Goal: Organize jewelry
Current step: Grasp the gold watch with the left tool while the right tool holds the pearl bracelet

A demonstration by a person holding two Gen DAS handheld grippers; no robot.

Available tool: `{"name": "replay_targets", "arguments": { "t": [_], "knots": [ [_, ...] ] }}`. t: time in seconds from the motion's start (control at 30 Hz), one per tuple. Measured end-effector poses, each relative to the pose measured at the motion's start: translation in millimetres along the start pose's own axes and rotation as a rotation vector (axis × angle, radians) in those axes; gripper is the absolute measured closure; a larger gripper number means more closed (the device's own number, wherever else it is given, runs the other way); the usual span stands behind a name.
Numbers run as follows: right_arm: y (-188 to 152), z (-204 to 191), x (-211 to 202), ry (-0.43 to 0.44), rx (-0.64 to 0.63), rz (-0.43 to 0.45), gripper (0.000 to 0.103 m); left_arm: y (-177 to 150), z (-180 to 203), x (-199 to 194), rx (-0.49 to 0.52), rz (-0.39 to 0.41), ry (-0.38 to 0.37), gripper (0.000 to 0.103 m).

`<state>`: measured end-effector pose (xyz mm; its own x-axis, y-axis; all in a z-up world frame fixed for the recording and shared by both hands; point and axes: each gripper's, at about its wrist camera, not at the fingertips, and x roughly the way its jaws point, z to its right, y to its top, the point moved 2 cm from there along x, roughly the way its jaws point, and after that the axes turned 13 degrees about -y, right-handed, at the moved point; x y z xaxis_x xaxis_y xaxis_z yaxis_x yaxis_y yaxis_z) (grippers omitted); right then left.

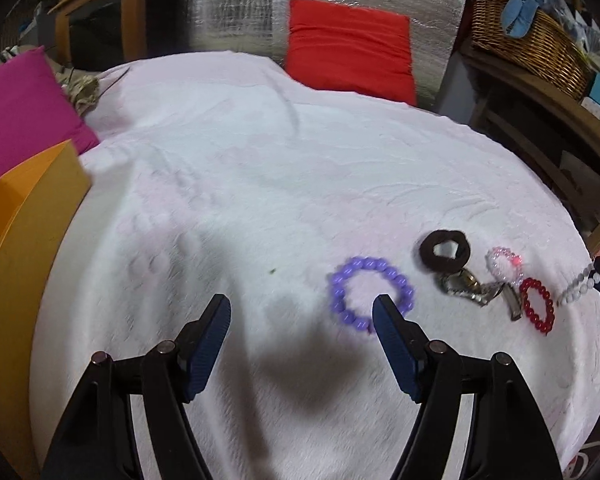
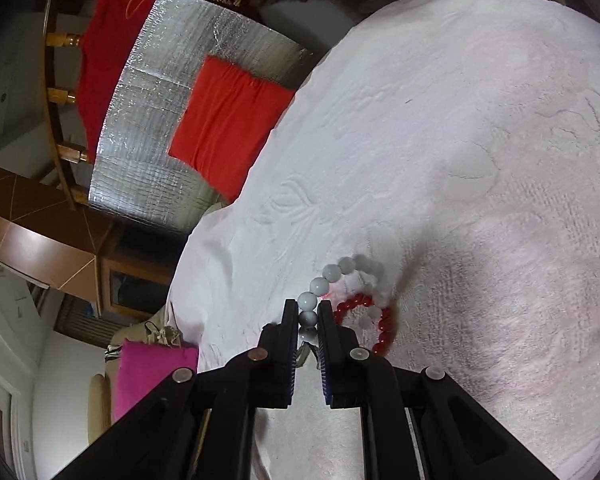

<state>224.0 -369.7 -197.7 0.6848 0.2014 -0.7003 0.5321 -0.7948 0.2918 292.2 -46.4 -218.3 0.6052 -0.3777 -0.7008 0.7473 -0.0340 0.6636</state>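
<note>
The jewelry lies in a loose cluster toward the right edge of a white towel (image 1: 260,184) spread over a rounded surface. Farthest in from that edge is a purple bead bracelet (image 1: 370,298), lying flat and apart from the rest. Just beyond it toward the edge sits a dark brown hair scrunchie (image 1: 444,254), with a small heap of metallic pieces (image 1: 470,288) touching its near side. A pale pink bead bracelet (image 1: 504,266) lies just beside the scrunchie, and a red bead bracelet (image 1: 537,306) lies next to that, nearer the towel's edge. A white bead bracelet (image 2: 332,280) is at the very edge, clamped between the fingers of the right gripper (image 2: 309,316), whose jaws are clenched on one of its beads; the strand curves away from the fingertips over the red bracelet. The left gripper (image 1: 302,308) stands over the towel with its jaws released and wide apart, nothing between them; its right fingertip overlaps the near side of the purple bracelet in the left wrist view, though contact cannot be told. An orange box (image 1: 16,248) sits at the towel's left edge with a magenta cushion (image 1: 24,112) behind it. A red cushion (image 1: 350,50) leans against silver foil sheeting (image 1: 236,4) beyond the far edge, and a wicker basket (image 1: 532,44) stands on a wooden shelf off the far right corner.
</note>
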Motion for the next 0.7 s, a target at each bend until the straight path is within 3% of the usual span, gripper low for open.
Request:
{"name": "replay_targets", "arguments": {
  "t": [0.3,0.4,0.5,0.6,0.7],
  "knots": [
    [-5.5,-13.2,6.0,0.013,-0.032,-0.007,0.092,3.5,2.7,22.9,-0.001,-0.047,-0.053,0.027],
    [-3.7,-11.8,0.5,0.011,-0.031,0.025,0.092,8.7,3.2,16.0,0.005,0.000,-0.010,0.027],
    [-2.4,-8.3,-2.4,0.009,-0.020,0.040,0.092,12.0,15.1,6.7,0.045,0.042,-0.026,0.027],
    [-1.5,-6.8,-1.2,0.003,-0.012,0.034,0.092,11.7,38.2,4.4,0.107,0.053,-0.087,0.027],
    [0.8,-4.8,-2.7,0.000,-0.011,0.040,0.092,3.6,63.1,15.3,0.155,-0.016,-0.169,0.027]
  ]
}}
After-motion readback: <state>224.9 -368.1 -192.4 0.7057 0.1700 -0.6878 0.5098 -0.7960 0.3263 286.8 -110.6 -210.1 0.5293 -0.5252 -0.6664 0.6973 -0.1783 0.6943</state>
